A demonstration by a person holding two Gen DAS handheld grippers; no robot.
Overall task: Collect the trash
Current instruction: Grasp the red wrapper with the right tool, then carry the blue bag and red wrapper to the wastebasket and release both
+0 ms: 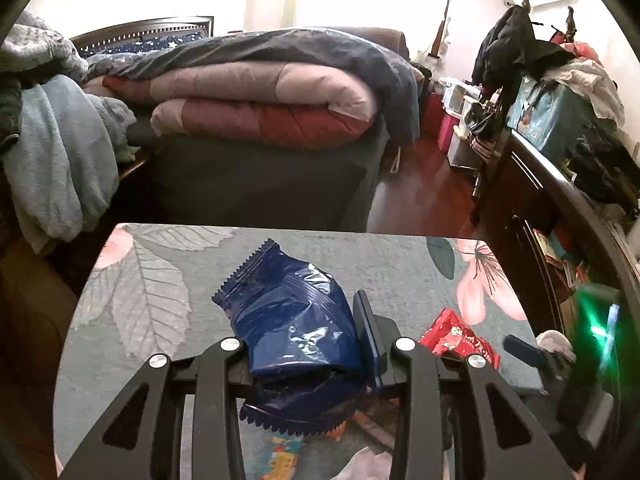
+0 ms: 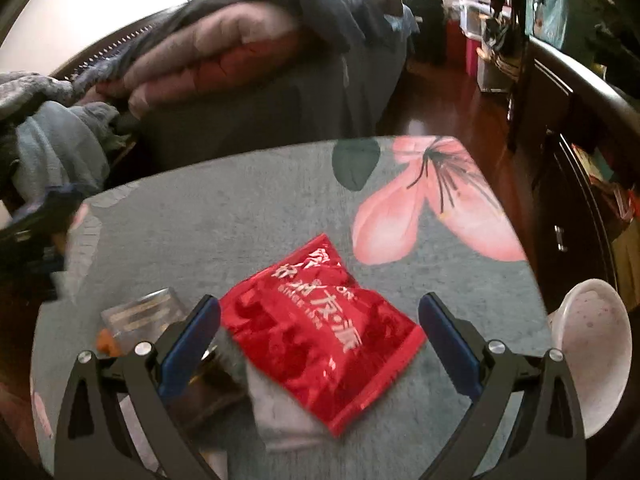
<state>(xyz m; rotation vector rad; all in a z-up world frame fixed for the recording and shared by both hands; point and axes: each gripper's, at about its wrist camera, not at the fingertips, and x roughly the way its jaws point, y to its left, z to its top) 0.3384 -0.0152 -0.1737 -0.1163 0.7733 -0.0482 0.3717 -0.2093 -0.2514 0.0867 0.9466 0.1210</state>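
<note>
My left gripper [image 1: 304, 344] is shut on a crumpled dark blue snack wrapper [image 1: 292, 316] and holds it above the grey floral tablecloth [image 1: 168, 280]. A red foil wrapper [image 2: 320, 332] with white lettering lies on the cloth; it also shows in the left wrist view [image 1: 460, 338] to the right of the blue wrapper. My right gripper [image 2: 320, 320] is open, its blue-padded fingers standing either side of the red wrapper, apart from it. A clear plastic wrapper [image 2: 140, 316] lies left of the right gripper's left finger.
A white cup [image 2: 592, 352] lies tipped at the table's right edge. A white tissue [image 2: 288, 412] and a dark wrapper [image 2: 216, 396] lie under the red wrapper's near side. A bed with folded quilts [image 1: 260, 96] stands beyond the table. A dark cabinet [image 1: 532, 200] stands to the right.
</note>
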